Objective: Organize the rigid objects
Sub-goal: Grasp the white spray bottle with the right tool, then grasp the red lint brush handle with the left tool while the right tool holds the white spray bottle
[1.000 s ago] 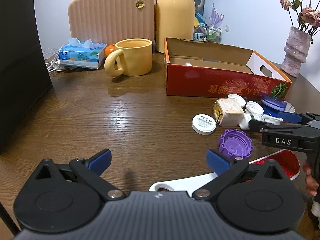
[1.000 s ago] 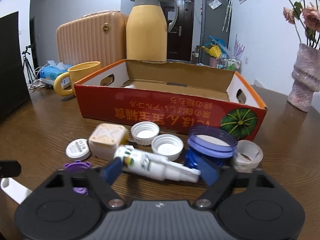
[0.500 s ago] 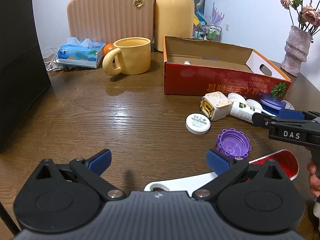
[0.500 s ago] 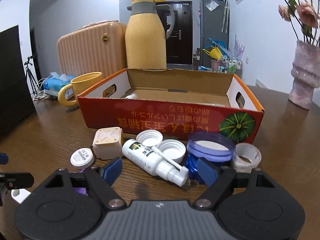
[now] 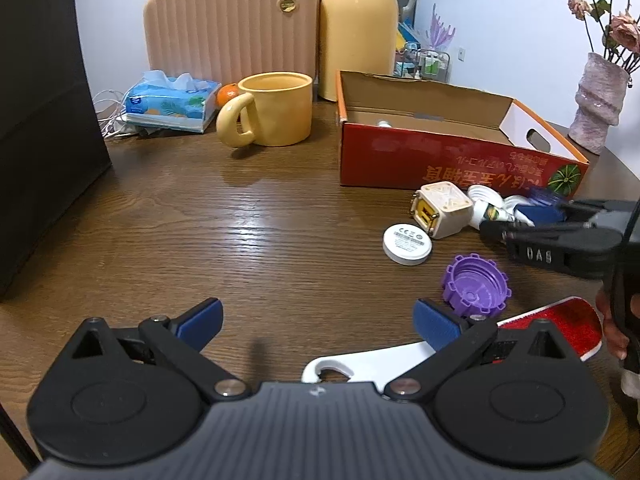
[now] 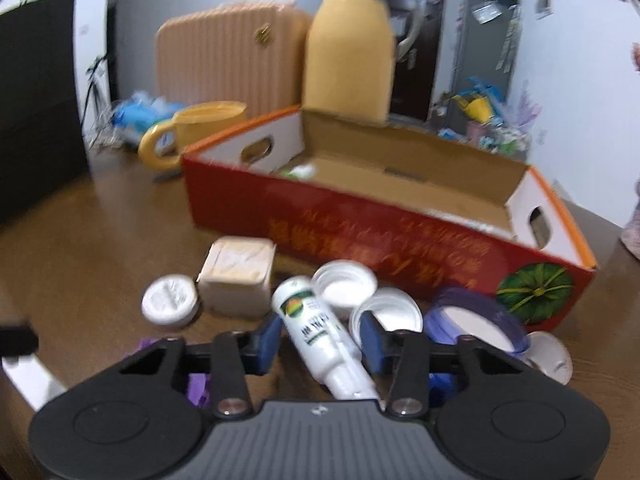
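Since a moment ago the right gripper (image 6: 320, 346) has been brought around the white bottle (image 6: 320, 332), its jaws closing on it, so boxing can follow; the left gripper (image 5: 318, 320) is held wide open, empty.

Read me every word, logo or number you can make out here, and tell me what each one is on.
"DAS": right gripper, printed on its side.
"CE": white round disc; its small print is unreadable.
Red cardboard box: upside-down gold characters, not legible.
White spray bottle: label blurred.
Tissue pack: print too small.
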`<state>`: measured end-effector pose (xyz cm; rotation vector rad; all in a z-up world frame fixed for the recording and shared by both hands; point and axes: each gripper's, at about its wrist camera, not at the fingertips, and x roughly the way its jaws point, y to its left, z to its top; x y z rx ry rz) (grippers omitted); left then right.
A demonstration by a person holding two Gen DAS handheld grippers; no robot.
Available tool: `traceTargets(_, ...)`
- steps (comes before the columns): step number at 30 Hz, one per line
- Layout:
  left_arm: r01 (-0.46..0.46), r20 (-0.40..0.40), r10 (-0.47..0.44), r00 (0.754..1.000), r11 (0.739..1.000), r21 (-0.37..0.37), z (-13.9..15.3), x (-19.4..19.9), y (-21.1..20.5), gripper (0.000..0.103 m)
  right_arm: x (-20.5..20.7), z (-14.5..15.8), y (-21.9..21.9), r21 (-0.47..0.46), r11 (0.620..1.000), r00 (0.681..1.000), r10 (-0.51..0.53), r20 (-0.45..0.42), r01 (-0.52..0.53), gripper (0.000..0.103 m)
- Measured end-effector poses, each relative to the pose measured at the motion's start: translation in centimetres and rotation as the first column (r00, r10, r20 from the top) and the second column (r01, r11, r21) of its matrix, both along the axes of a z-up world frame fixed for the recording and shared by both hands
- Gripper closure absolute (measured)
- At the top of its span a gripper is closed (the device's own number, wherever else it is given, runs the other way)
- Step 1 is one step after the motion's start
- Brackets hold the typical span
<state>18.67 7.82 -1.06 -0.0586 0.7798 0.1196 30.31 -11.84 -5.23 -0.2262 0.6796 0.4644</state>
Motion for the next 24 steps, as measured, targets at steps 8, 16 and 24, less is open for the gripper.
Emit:
traceTargets(8, -0.010, -0.015, 0.010, 1.000, 1.000, -0.003, -0.2, 0.1, 0.2, 0.000, -1.2, -0.1, -0.7, 0.040, 0.999, 0.999, 0.002, 0.034, -0.003, 0.076)
traceTargets(16, 0.010, -0.022, -0.010, 1.000, 1.000, -0.006, 0.0, 0.1, -0.7, 0.000, -3.6, 2.0, -4.1, 0.168, 0.985, 0.991, -0.065, 0.113, 0.046, 0.076)
traceTargets(24, 0.091, -0.024, -0.091, 0.996, 0.996, -0.004, 0.4, -0.4, -3.2, 0.000, -6.8, 2.7, -7.1, 0.208, 0.975, 0.980, -0.114, 0.161, 0.079, 0.076)
